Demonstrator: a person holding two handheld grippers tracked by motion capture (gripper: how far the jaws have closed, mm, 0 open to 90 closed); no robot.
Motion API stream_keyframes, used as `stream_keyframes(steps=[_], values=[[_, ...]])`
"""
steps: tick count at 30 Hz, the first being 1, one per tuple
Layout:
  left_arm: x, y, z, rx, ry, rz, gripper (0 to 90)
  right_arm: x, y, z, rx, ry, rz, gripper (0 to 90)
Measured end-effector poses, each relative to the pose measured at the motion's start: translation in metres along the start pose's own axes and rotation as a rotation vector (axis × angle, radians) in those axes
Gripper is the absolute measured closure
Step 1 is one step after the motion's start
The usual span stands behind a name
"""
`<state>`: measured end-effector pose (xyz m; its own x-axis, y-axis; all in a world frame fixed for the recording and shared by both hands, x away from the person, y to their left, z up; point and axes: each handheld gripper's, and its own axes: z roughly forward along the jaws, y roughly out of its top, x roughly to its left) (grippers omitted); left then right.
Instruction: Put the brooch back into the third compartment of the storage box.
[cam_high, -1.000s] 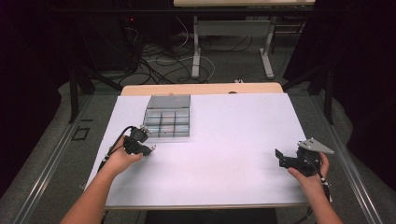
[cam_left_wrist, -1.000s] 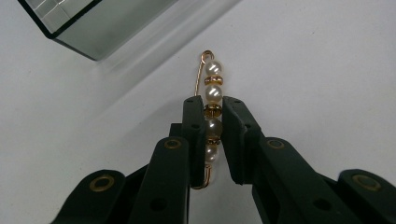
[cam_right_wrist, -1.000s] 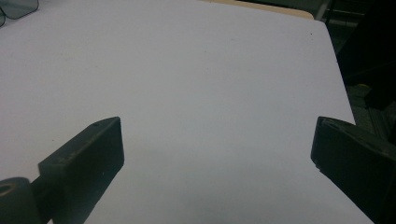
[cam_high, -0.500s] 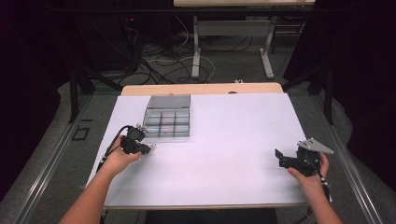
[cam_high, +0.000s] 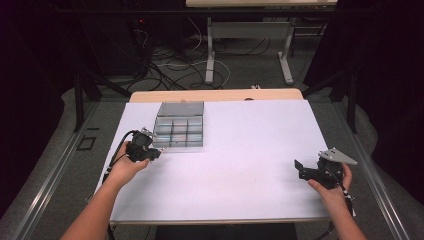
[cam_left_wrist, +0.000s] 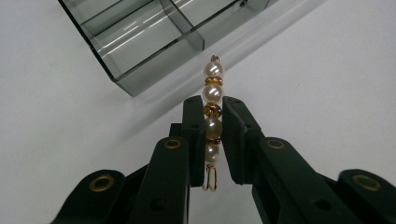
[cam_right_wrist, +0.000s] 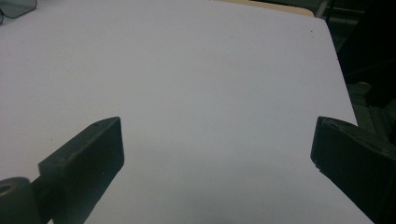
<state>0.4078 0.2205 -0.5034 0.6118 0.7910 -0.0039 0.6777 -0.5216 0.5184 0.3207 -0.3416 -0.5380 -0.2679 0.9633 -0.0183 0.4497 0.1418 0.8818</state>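
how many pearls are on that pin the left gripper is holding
4. On the pearl pin, two pearls stick out past the left gripper toward the clear divided box; the other two sit between its jaws. None looks hidden.

Table layout: box far left, grippers at opposite sides

A compartment box (cam_high: 179, 125) sits on the table (cam_high: 240, 150) toward its far left. The left gripper (cam_high: 155, 153) is just beside the box's near left corner, with a bead pin (cam_left_wrist: 212, 116) between its jaws, the pin's tip near the box wall. The right gripper (cam_high: 300, 169) is well apart, near the table's right edge.
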Motion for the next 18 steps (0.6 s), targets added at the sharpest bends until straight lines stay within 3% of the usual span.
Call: stream_keyframes(steps=[5, 18], values=[[-0.0003, 0.0025, -0.0024, -0.017, -0.025, -0.002, 80.1, -0.0001, 0.0, -0.0001, 0.0, -0.001, 0.0, 2.4], [-0.0032, 0.0081, -0.0095, -0.071, -0.031, -0.018, 80.1, 0.0, 0.0, -0.0003, 0.001, 0.0, -0.004, 2.5]])
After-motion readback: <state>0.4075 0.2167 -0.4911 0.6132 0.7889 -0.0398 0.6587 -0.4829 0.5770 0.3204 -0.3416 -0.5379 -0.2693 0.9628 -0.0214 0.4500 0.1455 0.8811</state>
